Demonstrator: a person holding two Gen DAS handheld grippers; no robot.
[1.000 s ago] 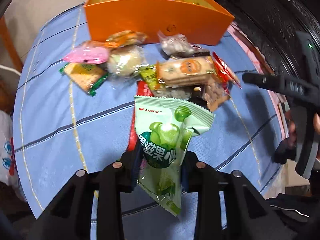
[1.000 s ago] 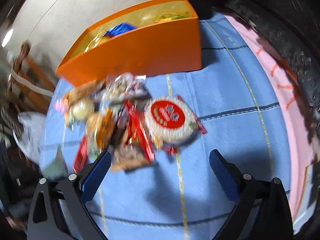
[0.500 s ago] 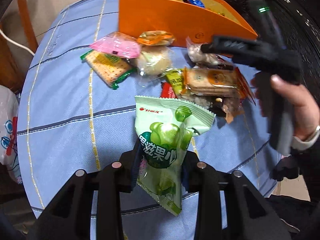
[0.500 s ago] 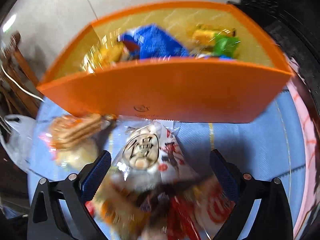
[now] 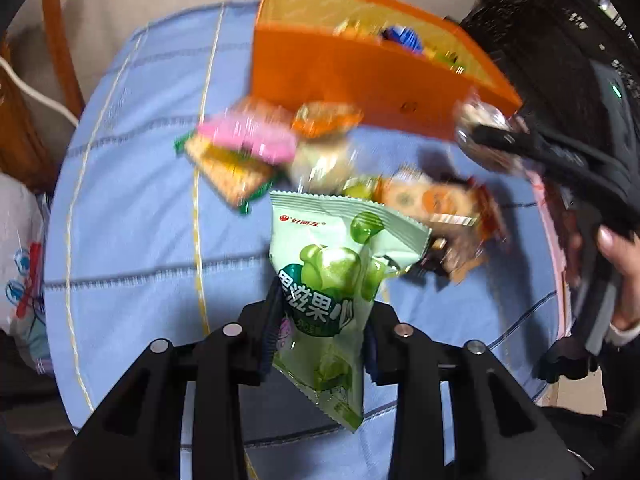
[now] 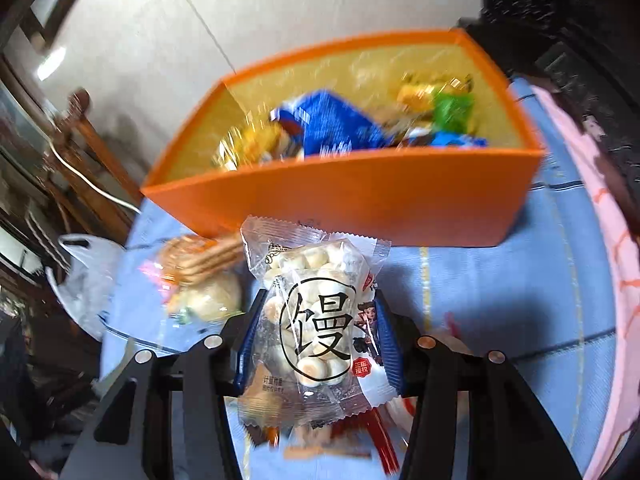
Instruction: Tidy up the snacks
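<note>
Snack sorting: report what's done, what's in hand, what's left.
Done: several packets already lie in the orange box. In hand: the left gripper holds a green gummy bag; the right gripper, jaws closing, has a clear bun-snack packet between its pads. Left: a pile of loose snacks on the blue tablecloth.

- A lived-in home room is suggested by a round tabletop [image 5: 132,208] covered with a blue checked cloth.
- Wooden chairs [image 6: 86,140] are seen against a plain pale wall [image 6: 280,8].
- Wrapped snacks are kept in an orange box [image 6: 360,204], and a white plastic bag [image 6: 86,276] hangs at the edge.
</note>
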